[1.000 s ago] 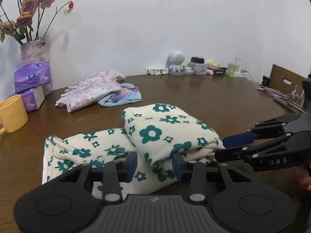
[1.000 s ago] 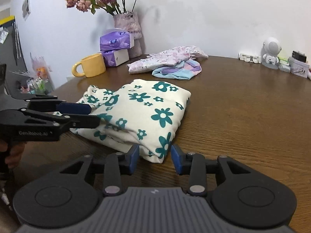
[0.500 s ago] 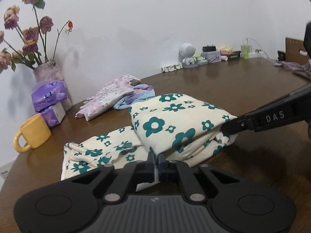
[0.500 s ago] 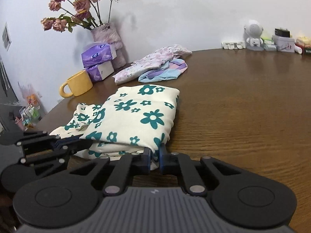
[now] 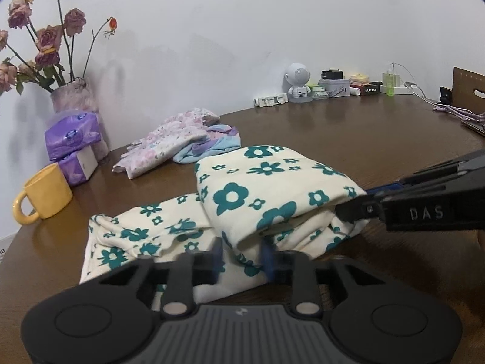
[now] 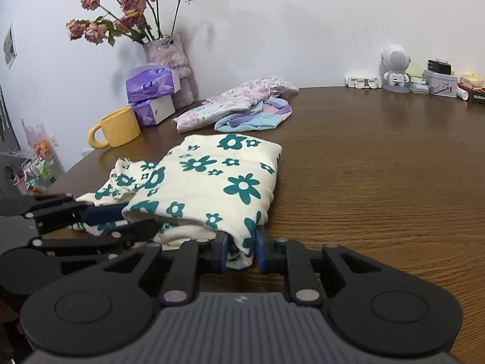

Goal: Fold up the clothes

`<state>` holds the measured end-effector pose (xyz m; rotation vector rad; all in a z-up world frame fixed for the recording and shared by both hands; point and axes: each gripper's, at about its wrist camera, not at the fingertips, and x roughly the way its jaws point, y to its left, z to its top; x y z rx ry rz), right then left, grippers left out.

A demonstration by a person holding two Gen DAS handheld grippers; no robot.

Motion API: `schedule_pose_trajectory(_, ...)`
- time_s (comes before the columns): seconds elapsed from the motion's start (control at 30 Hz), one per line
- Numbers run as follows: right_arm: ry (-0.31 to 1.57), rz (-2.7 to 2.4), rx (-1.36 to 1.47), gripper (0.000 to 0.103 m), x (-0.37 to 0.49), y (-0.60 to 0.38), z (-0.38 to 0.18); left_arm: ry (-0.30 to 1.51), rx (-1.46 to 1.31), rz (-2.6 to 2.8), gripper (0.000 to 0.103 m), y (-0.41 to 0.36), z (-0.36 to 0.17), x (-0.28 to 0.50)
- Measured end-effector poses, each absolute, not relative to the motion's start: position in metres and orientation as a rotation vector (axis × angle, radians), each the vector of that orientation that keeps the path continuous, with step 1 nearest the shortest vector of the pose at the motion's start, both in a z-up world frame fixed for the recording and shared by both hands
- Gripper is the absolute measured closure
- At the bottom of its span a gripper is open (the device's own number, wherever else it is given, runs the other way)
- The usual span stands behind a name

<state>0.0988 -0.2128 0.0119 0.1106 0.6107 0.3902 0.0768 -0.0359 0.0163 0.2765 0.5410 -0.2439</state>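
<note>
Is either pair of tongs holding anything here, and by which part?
Nothing seems held. The left tongs and right tongs both stand open, with the near edge of the folded garment lying loose between them.

On the brown table (image 6: 379,182) there is one folded cream garment with teal flowers (image 6: 218,179), and one pile of two other clothes: one pink flowery (image 6: 236,100), one blue and purple (image 6: 257,118). There is one yellow mug (image 6: 116,127), two purple tissue packs (image 6: 151,83), one vase (image 6: 169,57) and one white robot figure (image 6: 395,66). Two grippers are seen, the left gripper (image 5: 242,257) and the right gripper (image 6: 241,250).
</note>
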Motion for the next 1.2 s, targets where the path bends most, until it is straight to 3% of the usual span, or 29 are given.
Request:
schedule_pose_trajectory(0.17,0.599,0.365,0.172,0.096,0.1,-0.22,0.012,0.522,0.314,-0.232,0.099,-0.038,0.014,0.072)
schedule_pose_trajectory(0.5,0.619,0.356,0.176,0.095,0.103,-0.22,0.005,0.523,0.283,-0.224,0.1,-0.032,0.015,0.071)
schedule_pose_trajectory(0.8,0.603,0.4,0.13,0.088,0.097,-0.223,0.015,0.556,0.208,-0.234,0.085,-0.025,0.02,0.077)
schedule_pose_trajectory(0.83,0.609,0.401,0.132,0.088,0.099,-0.222,0.013,0.56,0.199,-0.239,0.085,-0.024,0.02,0.079)
schedule_pose_trajectory(0.9,0.616,0.401,0.133,0.088,0.1,-0.22,0.01,0.551,0.216,-0.241,0.099,-0.026,0.022,0.079)
schedule_pose_trajectory(0.93,0.617,0.399,0.131,0.088,0.1,-0.219,0.01,0.539,0.241,-0.24,0.101,-0.028,0.023,0.078)
schedule_pose_trajectory(1.2,0.622,0.373,0.105,0.09,0.1,-0.214,0.007,0.484,0.421,-0.219,0.101,-0.043,0.021,0.067)
